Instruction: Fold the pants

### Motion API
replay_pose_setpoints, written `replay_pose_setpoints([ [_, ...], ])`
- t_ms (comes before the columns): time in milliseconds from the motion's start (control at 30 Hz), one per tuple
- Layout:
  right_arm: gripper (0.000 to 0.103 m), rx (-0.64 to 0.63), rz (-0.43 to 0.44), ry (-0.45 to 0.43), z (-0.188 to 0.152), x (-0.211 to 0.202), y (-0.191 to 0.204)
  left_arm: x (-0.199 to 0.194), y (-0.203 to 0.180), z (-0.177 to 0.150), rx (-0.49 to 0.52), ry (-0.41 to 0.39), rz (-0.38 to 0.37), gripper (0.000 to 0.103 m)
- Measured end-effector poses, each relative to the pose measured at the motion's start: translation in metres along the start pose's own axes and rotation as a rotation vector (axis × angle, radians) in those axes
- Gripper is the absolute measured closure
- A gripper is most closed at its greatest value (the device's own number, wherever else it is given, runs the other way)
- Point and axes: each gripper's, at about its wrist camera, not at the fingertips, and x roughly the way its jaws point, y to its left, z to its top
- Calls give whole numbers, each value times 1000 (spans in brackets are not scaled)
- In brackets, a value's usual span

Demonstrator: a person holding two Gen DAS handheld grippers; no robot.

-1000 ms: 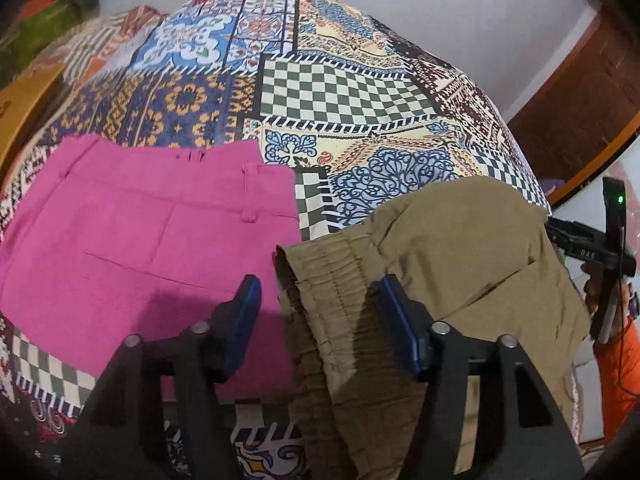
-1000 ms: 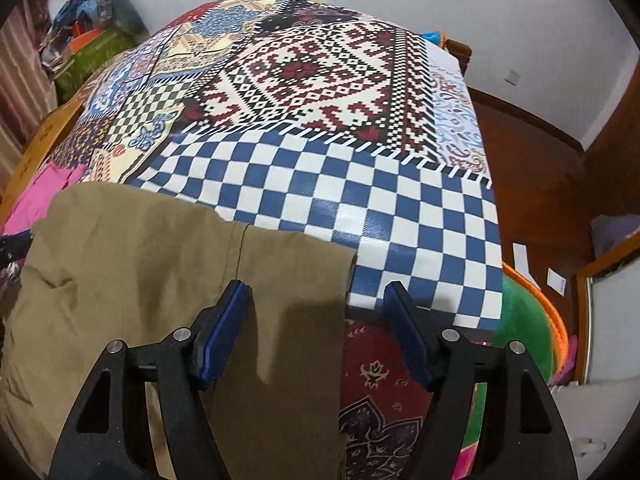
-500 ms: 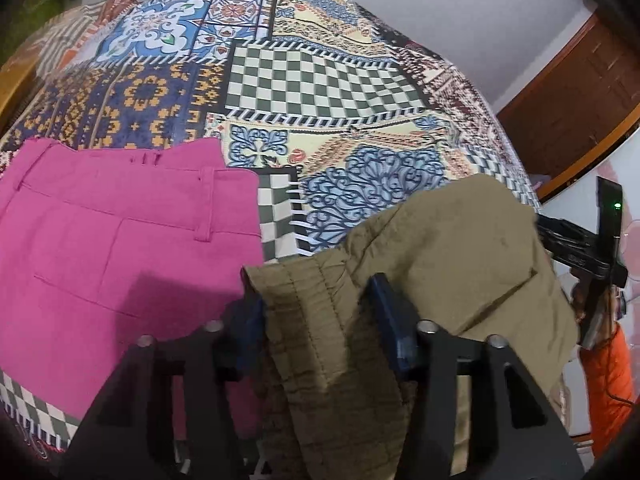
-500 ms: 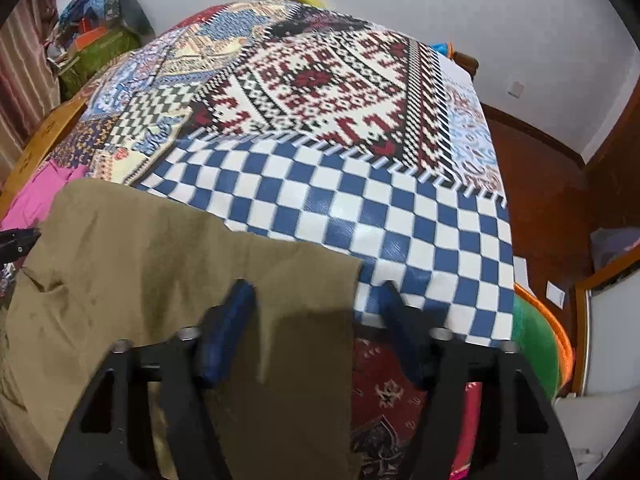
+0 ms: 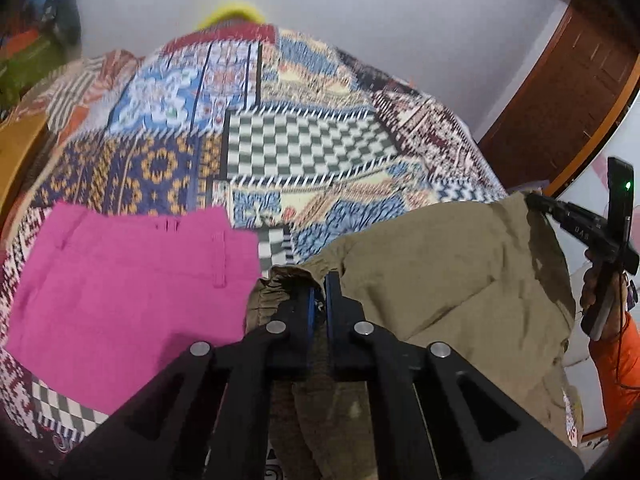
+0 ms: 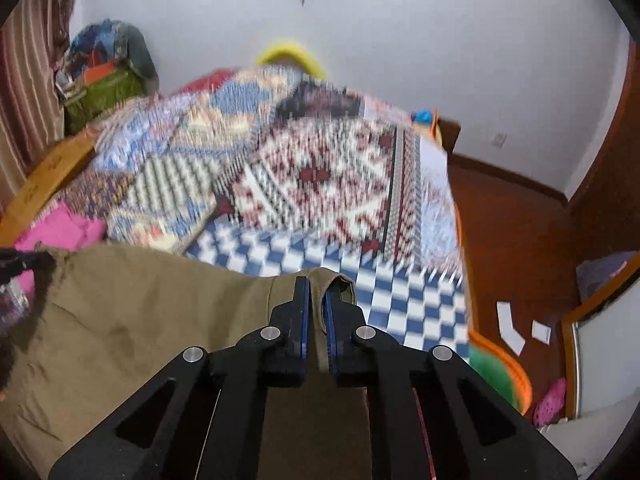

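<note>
Olive-brown pants (image 5: 452, 276) lie on a patchwork bed cover (image 5: 304, 148). My left gripper (image 5: 319, 284) is shut on their gathered elastic waistband at the near left corner. My right gripper (image 6: 316, 292) is shut on the hem end of the same pants (image 6: 132, 312) and holds that edge slightly lifted over the blue checked patch. The right gripper also shows in the left wrist view (image 5: 580, 228) at the pants' far right corner. The fabric hangs slack between the two grips.
Folded pink pants (image 5: 128, 292) lie just left of the olive pair. A pile of bags (image 6: 104, 80) sits at the bed's far left. An orange-rimmed green basket (image 6: 496, 372) and paper scraps (image 6: 512, 324) are on the wooden floor to the right.
Both grippers went from open around the fabric to shut on it. Both now lift their ends of the olive pants, and the views have tilted up.
</note>
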Motion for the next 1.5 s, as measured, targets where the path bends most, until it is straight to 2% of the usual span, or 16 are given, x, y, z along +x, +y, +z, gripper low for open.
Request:
replay_pose_setpoints([
  [133, 97, 7, -12, -65, 21, -22, 0, -19, -11, 12, 35, -45, 28, 100],
  [367, 97, 36, -50, -174, 52, -62, -1, -68, -18, 36, 33, -166, 22, 100],
  [633, 97, 39, -7, -256, 54, -104, 9, -110, -34, 36, 73, -224, -16, 100],
  [833, 97, 27, 12, -271, 23, -139, 19, -128, -45, 16, 90, -212, -33, 100],
  [1067, 97, 88, 61, -269, -15, -172, 14, -157, -57, -19, 105, -200, -58, 100],
  [1367, 98, 162, 100, -200, -74, -192, 18, -175, -64, -75, 149, -151, -45, 100],
  [1500, 99, 174, 102, -157, -97, -197, 26, -177, -67, -101, 169, -129, -12, 100],
])
